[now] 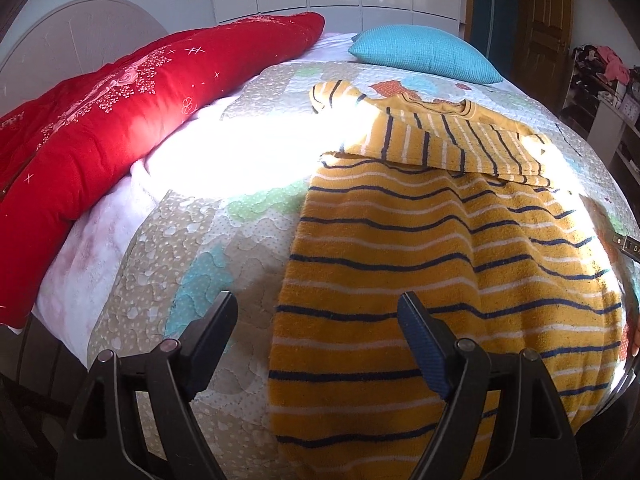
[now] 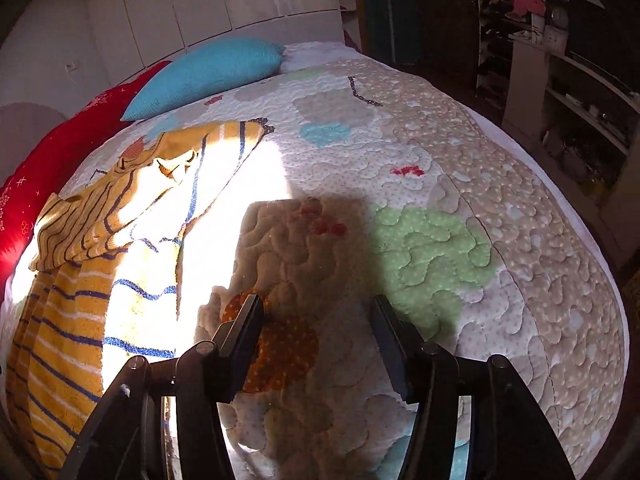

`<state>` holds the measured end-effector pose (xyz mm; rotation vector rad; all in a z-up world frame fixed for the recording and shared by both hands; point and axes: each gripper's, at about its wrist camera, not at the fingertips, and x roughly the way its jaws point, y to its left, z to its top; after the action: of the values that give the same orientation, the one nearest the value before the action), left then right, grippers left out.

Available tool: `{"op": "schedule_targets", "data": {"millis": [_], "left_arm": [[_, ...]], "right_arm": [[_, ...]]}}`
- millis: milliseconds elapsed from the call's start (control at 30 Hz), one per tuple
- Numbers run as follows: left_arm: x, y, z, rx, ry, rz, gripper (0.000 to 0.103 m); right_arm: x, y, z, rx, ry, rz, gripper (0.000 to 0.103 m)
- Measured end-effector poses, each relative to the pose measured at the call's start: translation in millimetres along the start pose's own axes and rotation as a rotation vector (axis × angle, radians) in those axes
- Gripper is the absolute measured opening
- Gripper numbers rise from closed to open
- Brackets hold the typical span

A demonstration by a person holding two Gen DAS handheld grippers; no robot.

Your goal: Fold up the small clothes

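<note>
While the bed point(image 1: 208, 240) carries every item, its quilted cover point(image 2: 432, 240) spreads to the far side and curves down at the right edge, leaving a wide bare stretch in the right wrist view. A red quilt point(image 1: 120, 112) runs along the left side of the bed, and a blue pillow point(image 1: 424, 52) lies at the far end. The yellow striped garment point(image 1: 440, 260) lies flat on the cover between them, its upper part folded over the body, one sleeve reaching toward the pillow. The left gripper point(image 1: 320, 312) hovers low over the garment's near left edge, fingers wide apart and holding nothing. The right gripper point(image 2: 316, 316) hovers over bare cover just right of the garment point(image 2: 80, 300), fingers likewise wide apart and holding nothing.
</note>
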<state>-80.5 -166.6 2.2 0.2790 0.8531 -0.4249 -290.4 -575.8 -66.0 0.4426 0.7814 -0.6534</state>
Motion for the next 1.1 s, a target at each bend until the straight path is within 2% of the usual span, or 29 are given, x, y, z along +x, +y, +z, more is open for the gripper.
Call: {"op": "schedule_targets", "data": {"millis": [267,433,500,567,667,733,867,1000,1100], "left_arm": [[5.4,9.2,-8.6,-0.012,0.028,0.014,0.081],[8.8,15.6,-13.9,-0.041,0.053,-0.008,0.081],[8.7,22.3,-16.3,-0.064,0.065,-0.036,0.081],[7.0,34.1,-19.7,-0.098,0.072,-0.07,0.081],[1.6,59.8,-26.9,-0.181,0.077,-0.141,0.081],[-1.0,77.8,-34.1,-0.252,0.086,-0.211,0.081],[-1.5,93.4,-53.2,-0.352,0.107,-0.388,0.081],[-2.8,82.8,-70.7,-0.345,0.102,-0.514,0.081],[-2.1,66.5,-81.1,-0.335,0.107,-0.612,0.081]], "right_arm": [[-13.3,11.7,-26.2,-0.018,0.0,-0.001,0.07],[-29.1,20.9,-45.6,-0.041,0.01,0.018,0.072],[-39.1,24.2,-52.9,-0.045,0.024,0.069,0.073],[-50.8,25.5,-60.7,-0.021,0.048,0.193,0.074],[-62.5,27.4,-78.8,0.059,0.108,0.434,0.074],[-63.1,33.6,-95.1,0.096,0.157,0.542,0.074],[-67.5,46.4,-118.2,0.105,0.16,0.594,0.074],[-63.6,44.8,-126.2,0.182,0.202,0.699,0.074],[-60.5,42.8,-131.8,0.203,0.23,0.742,0.074]]}}
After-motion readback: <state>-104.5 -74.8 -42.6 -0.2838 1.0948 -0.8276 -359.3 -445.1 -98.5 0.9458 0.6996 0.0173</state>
